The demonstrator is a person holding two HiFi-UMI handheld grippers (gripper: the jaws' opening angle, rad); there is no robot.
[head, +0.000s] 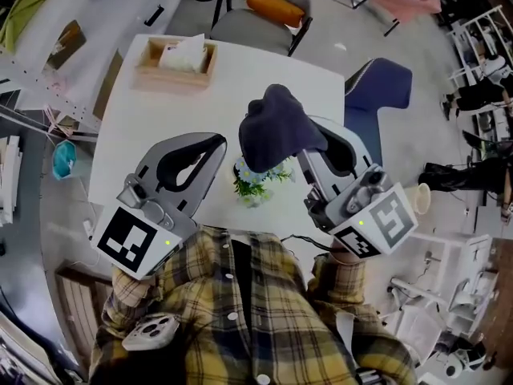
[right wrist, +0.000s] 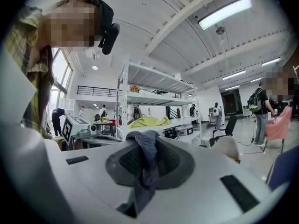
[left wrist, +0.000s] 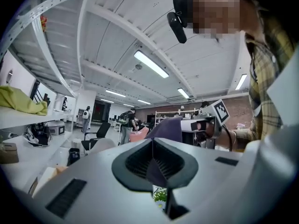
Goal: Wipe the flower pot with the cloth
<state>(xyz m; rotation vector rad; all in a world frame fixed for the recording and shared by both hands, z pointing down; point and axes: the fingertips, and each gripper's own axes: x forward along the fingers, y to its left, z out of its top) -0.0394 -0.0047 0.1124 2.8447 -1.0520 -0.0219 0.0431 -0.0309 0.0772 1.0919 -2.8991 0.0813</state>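
Across the middle of the head view: white table, smooth and bare apart from a wooden tissue box at upper left.

Lower left of the head view: left gripper, clamped fully together. Low between its pads, a dark wedge in its own view, fold or shadow, impossible to say.

Lower right: right gripper, pinched tight on the cloth, with knit fabric bunched between the pads and trailing downward in its own view.

Cloth itself: dark blue, heaped at centre frame just above the pot. Judged soft, light and limp, easy to grip anywhere. Best gathered into a thick wad, presenting a cushioned face rather than a loose tail.

Flower pot: standing on the table at centre frame, between the two grippers and just under the cloth. Mostly hidden by its own green sprigs and pale blossoms. Judged small and light, likely hard and breakable, prone to sliding or tipping on the slick tabletop. Best steadied at the wall or rim with the free left gripper, clear of the foliage, under gentle wiping pressure only.

Writing: none legible. Black-and-white square patterns on the marker cubes, no letters. No print made out on the tissue box.
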